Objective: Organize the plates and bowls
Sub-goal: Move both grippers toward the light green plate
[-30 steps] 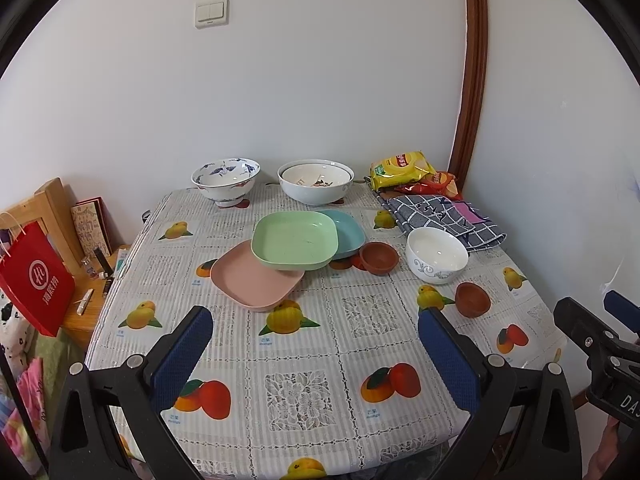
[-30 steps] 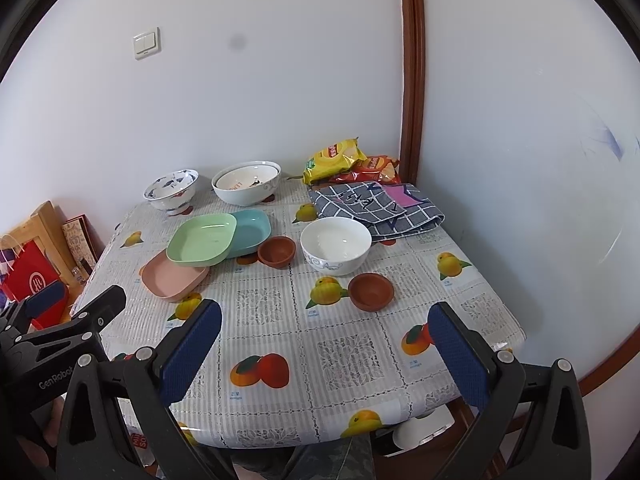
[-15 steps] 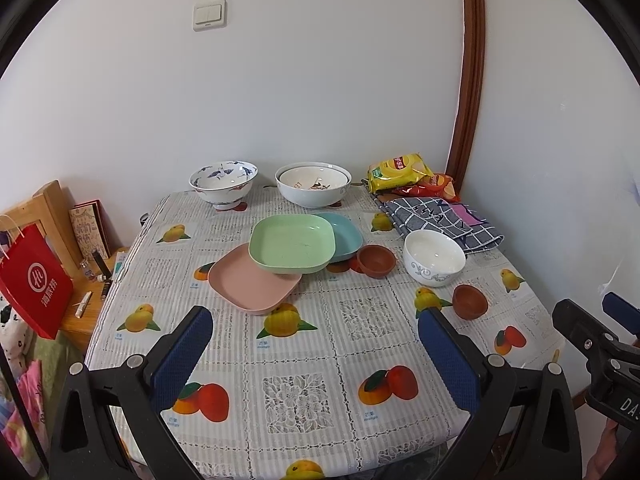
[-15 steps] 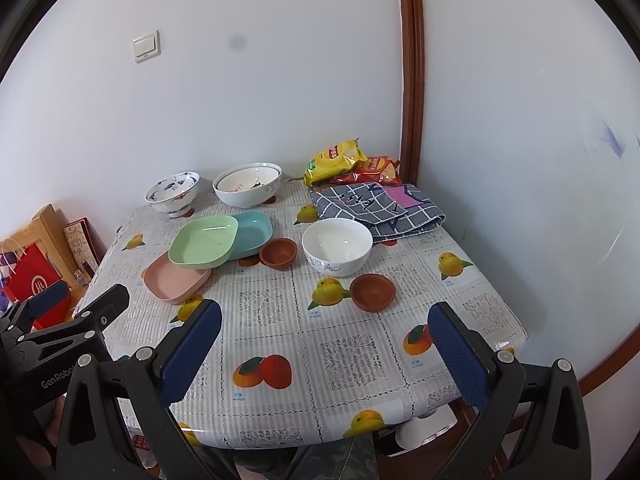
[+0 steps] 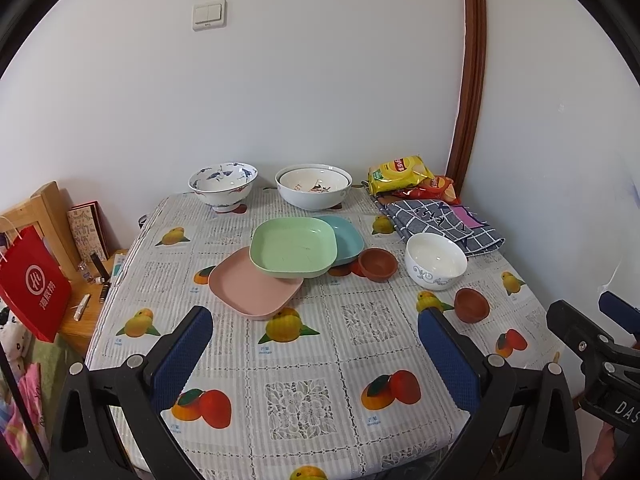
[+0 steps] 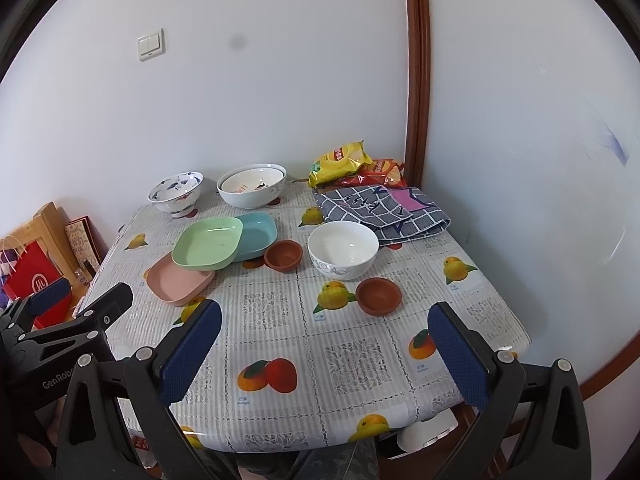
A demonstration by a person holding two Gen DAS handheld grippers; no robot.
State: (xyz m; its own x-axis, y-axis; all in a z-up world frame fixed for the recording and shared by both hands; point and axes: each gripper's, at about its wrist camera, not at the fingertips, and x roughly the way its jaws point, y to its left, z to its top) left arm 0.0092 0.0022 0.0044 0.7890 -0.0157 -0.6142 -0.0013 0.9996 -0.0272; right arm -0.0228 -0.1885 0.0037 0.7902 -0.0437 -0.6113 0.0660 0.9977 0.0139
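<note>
Green plate, teal plate and pink plate; two terracotta-brown bowls; a white bowl with blue scrollwork; fruit-printed tabletop; grey checked cloth, upper right.

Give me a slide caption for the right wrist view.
Open right tongs above a fruit-print table with three overlapping plates, bowls and two brown dishes.

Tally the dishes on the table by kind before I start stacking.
Square plates: 3 (green, teal, pink)
Large bowls: 3 (blue-patterned, wide white, plain white)
Small brown bowls: 2 ()
Total: 8
</note>
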